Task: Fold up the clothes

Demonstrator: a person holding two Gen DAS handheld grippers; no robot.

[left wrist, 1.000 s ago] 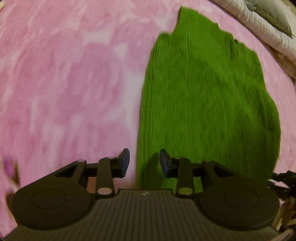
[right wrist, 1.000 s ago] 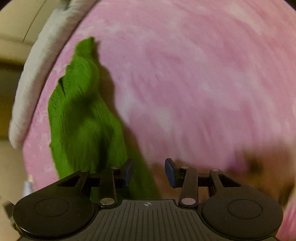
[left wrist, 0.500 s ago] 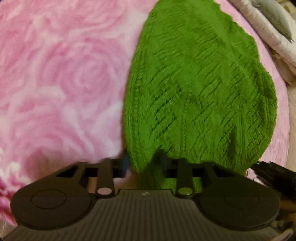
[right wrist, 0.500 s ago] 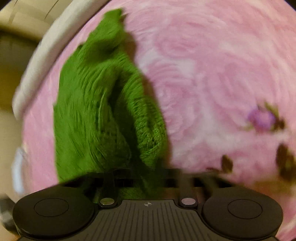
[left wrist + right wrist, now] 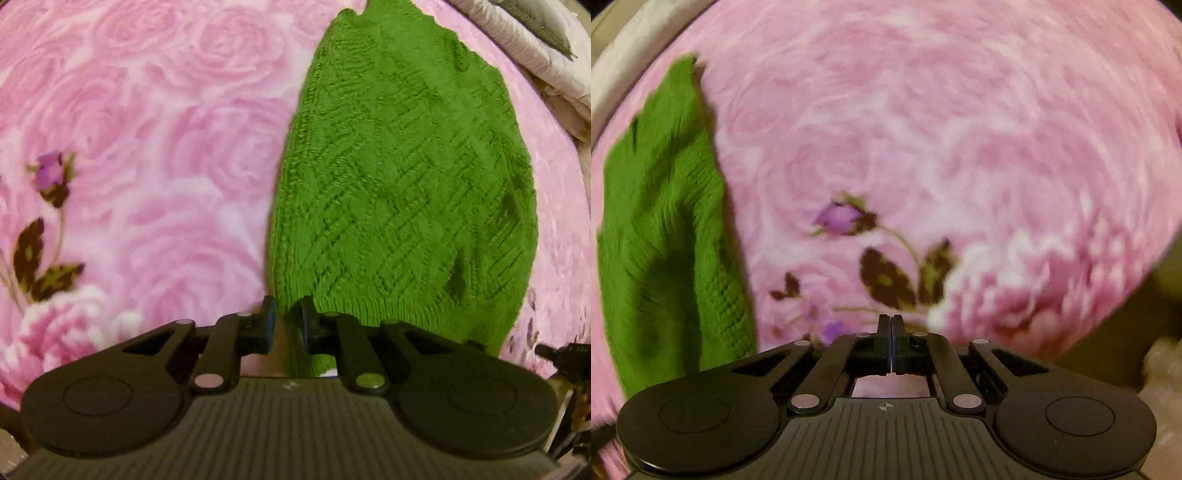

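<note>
A green knit sweater [image 5: 399, 177] lies flat on a pink rose-patterned blanket [image 5: 147, 147]. My left gripper [image 5: 287, 317] is at the sweater's near left corner. Its jaws are opening slightly, and the hem corner is still pinched between the pads. In the right wrist view the sweater [image 5: 665, 229] is bunched into a raised fold at the far left. My right gripper [image 5: 891, 325] stands to the right of it over the blanket [image 5: 923, 129]. It is shut, pad against pad, with nothing between.
A white quilted cover [image 5: 524, 40] lies beyond the blanket's far right edge, and the white cover [image 5: 613, 74] shows again at the upper left in the right wrist view. The blanket edge drops off at the lower right [image 5: 1126, 295]. A purple bud print [image 5: 842, 218] marks the blanket.
Both grippers went from open to closed at the sweater's near edge. The left one has pulled its corner along. The right one has come off the cloth and now sits over bare blanket.
</note>
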